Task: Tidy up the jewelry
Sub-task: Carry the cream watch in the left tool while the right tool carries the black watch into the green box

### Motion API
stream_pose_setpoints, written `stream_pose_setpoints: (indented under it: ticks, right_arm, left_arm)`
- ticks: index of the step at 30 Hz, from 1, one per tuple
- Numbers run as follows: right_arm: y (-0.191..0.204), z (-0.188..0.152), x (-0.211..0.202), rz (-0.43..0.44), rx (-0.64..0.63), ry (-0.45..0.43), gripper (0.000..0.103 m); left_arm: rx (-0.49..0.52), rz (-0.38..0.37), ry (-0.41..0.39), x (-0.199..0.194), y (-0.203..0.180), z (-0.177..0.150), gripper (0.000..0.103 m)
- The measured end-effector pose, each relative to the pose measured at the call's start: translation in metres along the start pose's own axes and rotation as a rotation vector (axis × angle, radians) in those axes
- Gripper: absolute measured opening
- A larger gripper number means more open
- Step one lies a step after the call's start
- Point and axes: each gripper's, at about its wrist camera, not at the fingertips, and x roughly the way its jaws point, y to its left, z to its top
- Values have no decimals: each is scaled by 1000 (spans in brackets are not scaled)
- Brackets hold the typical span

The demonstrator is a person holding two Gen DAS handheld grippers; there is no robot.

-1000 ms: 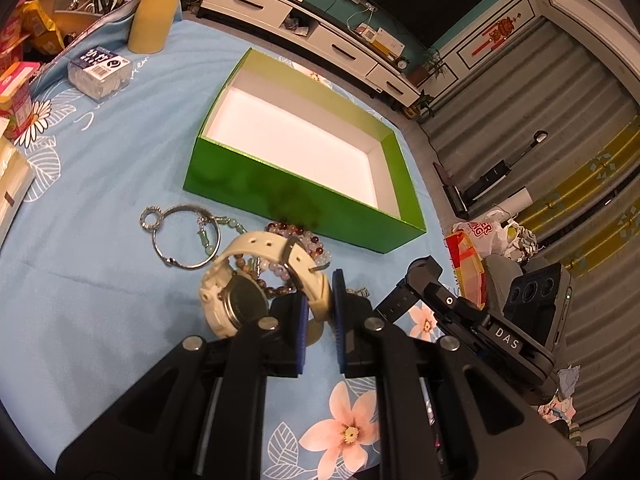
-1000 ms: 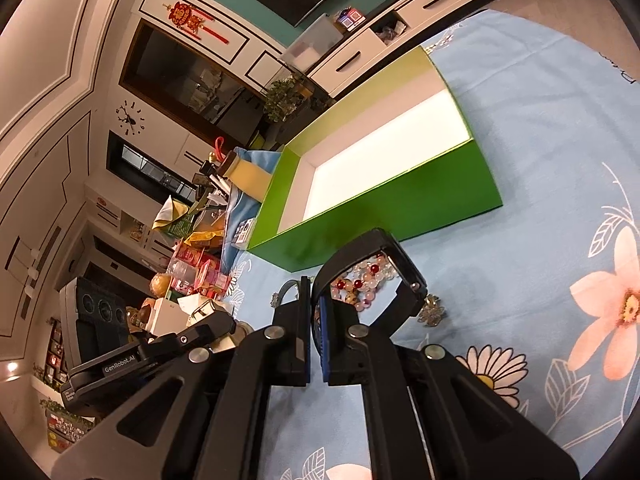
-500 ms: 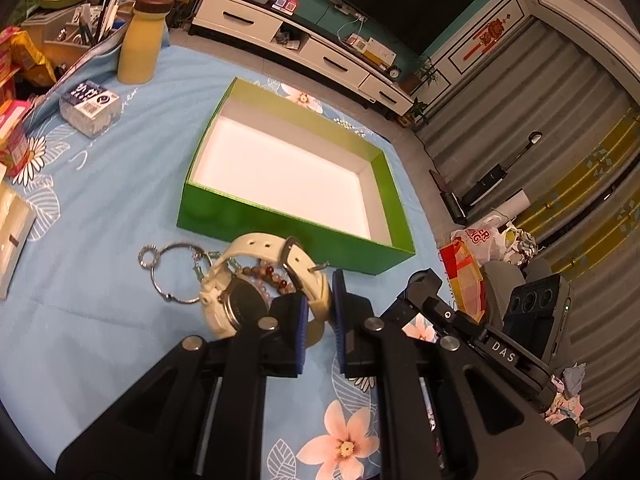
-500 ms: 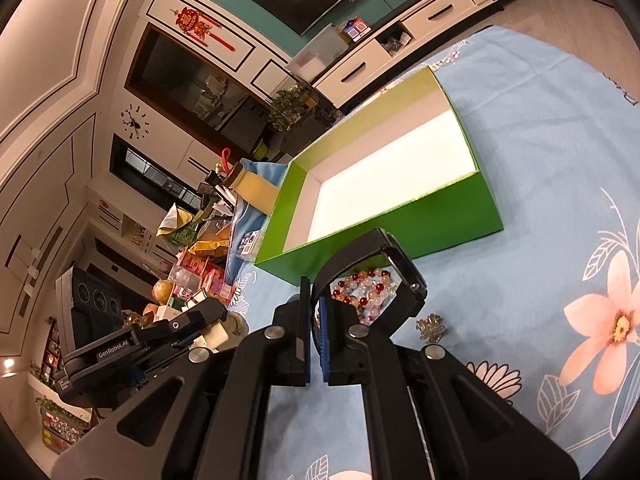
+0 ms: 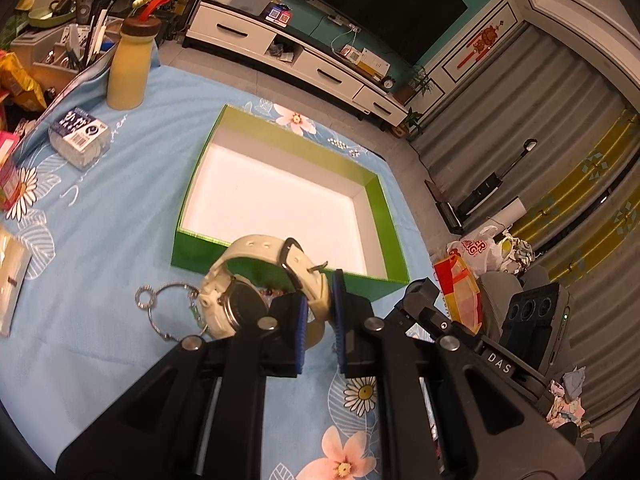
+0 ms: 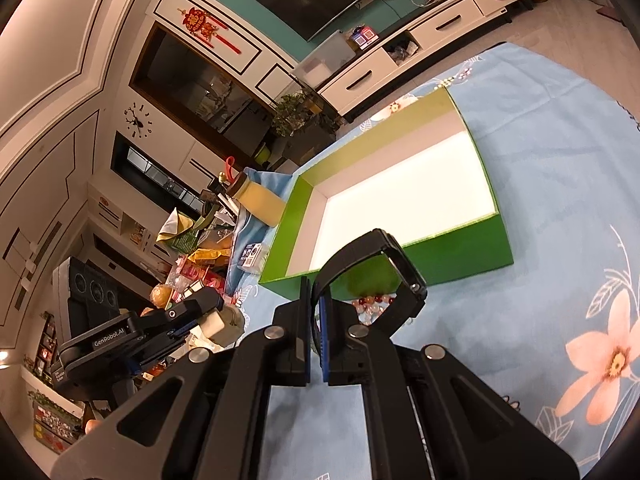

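Note:
My left gripper (image 5: 319, 312) is shut on the strap of a cream watch (image 5: 256, 276) and holds it up in front of the near wall of the green box (image 5: 288, 276). The box has a bare white floor. My right gripper (image 6: 315, 316) is shut on the strap of a black watch (image 6: 384, 268), held up before the same box (image 6: 460, 256). A silver ring bracelet (image 5: 160, 308) with a green charm lies on the blue cloth left of the cream watch. A bead bracelet (image 6: 370, 304) lies by the box's front wall.
The table has a blue floral cloth (image 5: 100, 208). A yellow bottle (image 5: 130, 68), a small labelled packet (image 5: 78, 138) and clutter stand at the far left. The right gripper's body (image 5: 472, 344) shows in the left wrist view.
Both grippers have risen and moved toward the box, each carrying its watch. The cream watch now hangs clear of the bead bracelet and the cloth.

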Motion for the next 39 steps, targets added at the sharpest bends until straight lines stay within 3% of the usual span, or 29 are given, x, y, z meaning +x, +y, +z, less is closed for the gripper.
stream_pose_setpoints:
  ticks: [25, 39]
  right_arm:
    - [8, 52, 45, -22, -80, -3, 4]
    - [-12, 74, 99, -135, -96, 84, 4]
  left_arm:
    - [31, 48, -18, 46, 0, 61, 11]
    - [43, 83, 118, 123, 8, 74, 12]
